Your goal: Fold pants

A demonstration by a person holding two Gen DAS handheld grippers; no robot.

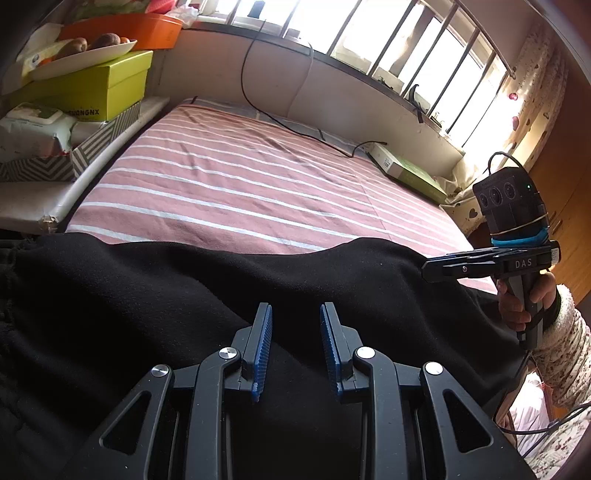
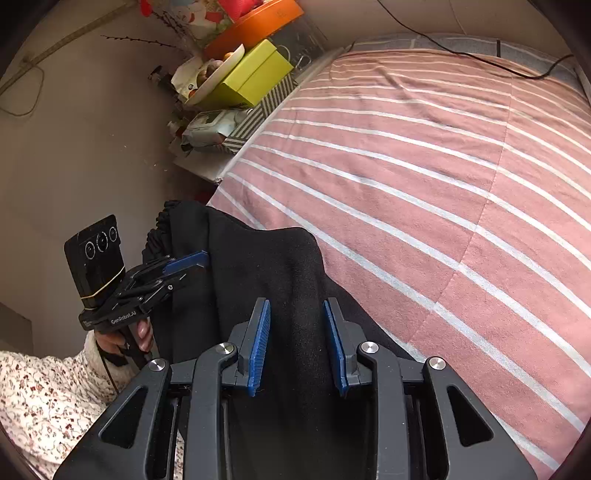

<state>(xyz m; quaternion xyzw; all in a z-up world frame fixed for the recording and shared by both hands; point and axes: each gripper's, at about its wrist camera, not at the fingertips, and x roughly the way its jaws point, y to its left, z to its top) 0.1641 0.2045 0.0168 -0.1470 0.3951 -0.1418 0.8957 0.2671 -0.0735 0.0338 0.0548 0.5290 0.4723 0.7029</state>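
Black pants [image 1: 184,314] spread along bed [image 1: 240,177] near edge, likely laid flat for folding. Left gripper [image 1: 295,347] above pants, fingers [image 1: 264,343] parted, grasping nothing. Right gripper [image 2: 297,343] fingers released, cloth ridge between, unpinched.

Present were one pair of black pants [image 1: 184,314], one striped bedsheet [image 1: 240,177], two grippers, one yellow-green box [image 1: 92,88], one orange tub [image 1: 147,29].
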